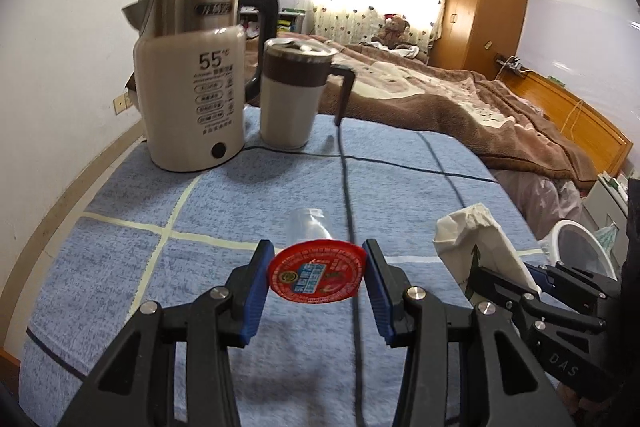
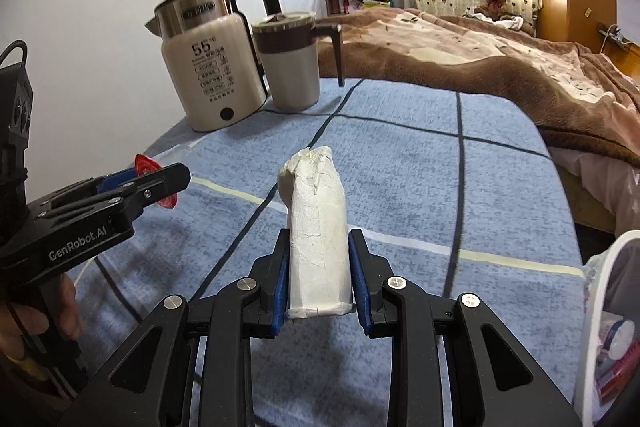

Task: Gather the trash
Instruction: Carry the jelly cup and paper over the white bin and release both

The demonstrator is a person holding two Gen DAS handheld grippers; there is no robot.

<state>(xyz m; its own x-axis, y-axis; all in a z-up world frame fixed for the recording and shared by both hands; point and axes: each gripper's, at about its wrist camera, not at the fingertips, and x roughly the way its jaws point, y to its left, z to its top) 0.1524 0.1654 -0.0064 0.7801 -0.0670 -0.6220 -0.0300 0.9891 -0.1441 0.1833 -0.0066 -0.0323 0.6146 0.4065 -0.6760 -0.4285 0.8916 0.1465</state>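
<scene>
Holding a red-lidded cup (image 1: 317,277) in our left tongs (image 1: 317,281) and a paper bag (image 2: 318,239) in our right tongs (image 2: 318,279), we had both off the tabletop (image 1: 140,187); the bin (image 2: 600,307) at right waited.

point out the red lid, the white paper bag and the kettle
red lid (image 1: 318,277), left wrist view, on its printed top face
white paper bag (image 2: 318,227), right wrist view, mid-body, between the jaws
kettle (image 1: 192,99), left wrist view, on its cream body under the 55 mark

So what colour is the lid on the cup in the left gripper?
Red, with a blue-and-white label, on the lid; the left wrist view shows it best.
</scene>
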